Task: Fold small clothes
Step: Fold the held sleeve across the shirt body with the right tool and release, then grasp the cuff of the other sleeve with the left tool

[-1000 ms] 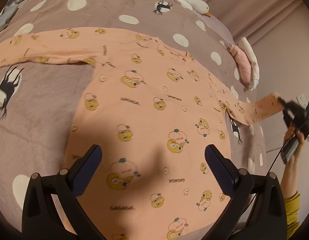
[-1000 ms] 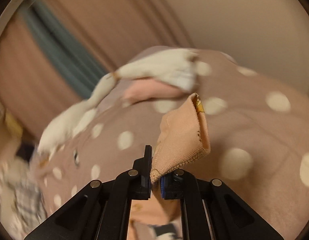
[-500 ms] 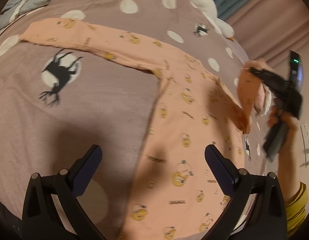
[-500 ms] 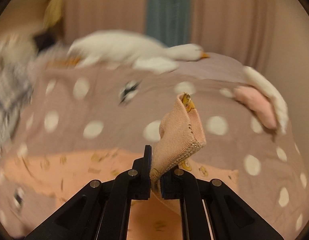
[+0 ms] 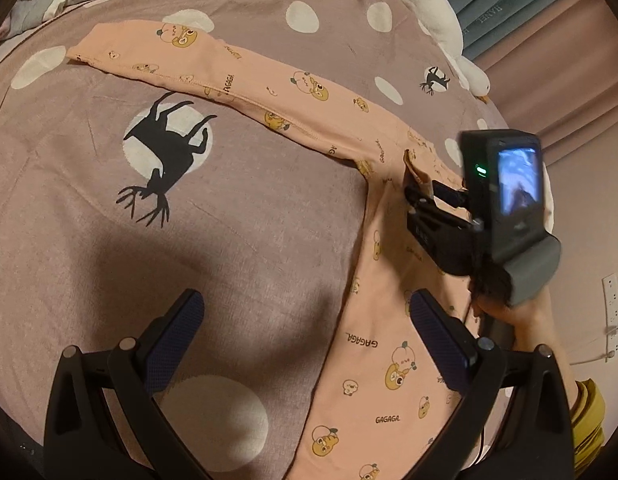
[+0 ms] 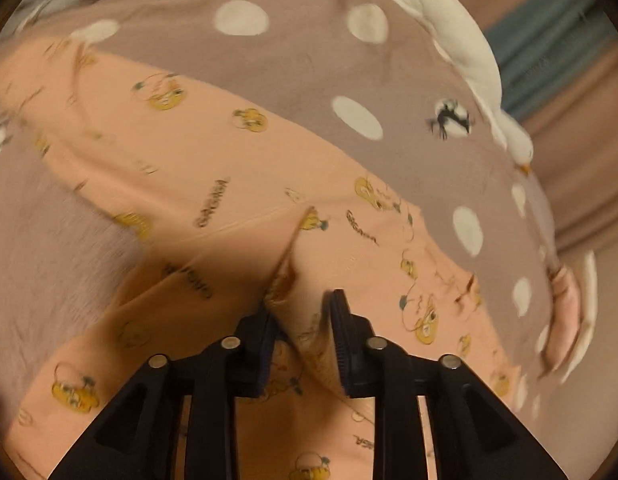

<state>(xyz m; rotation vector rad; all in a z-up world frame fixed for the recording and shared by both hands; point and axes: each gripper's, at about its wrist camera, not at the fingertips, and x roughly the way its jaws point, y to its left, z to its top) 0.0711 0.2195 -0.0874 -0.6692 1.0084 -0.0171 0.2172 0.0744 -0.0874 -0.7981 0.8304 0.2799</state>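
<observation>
Peach-pink cotton top printed with yellow cartoon faces (image 5: pixel 381 364) lies flat on the mauve bed cover with white dots and black deer (image 5: pixel 237 216). In the left wrist view its body runs down the lower right of the frame, while one long sleeve (image 5: pixel 213 76) stretches out to the upper left.

The step in hand appears to be the first sleeve fold. The other sleeve's cuff (image 6: pixel 301 308) has been carried in over the body of the top, near where the outstretched sleeve joins it. The right gripper (image 6: pixel 303 340) is letting go: its jaws are opening, with the cuff between them, lying against the left pad and clear of the right one. In the left wrist view that gripper (image 5: pixel 423 196) sits at centre right, held by a hand (image 5: pixel 513 312) with a mustard-yellow cuff below it. The left gripper (image 5: pixel 305 344) hovers low in the frame with jaws spread wide and nothing between them, over the cover beside the top's left edge.

Judging from this layout, the next move calls for the right gripper to back off without dragging the soft cuff along, since knit fabric can cling to the pads. The outstretched sleeve then wants the same treatment: a pinch near its far end at the upper left, and a carry across the body so that it lies flat.
</observation>
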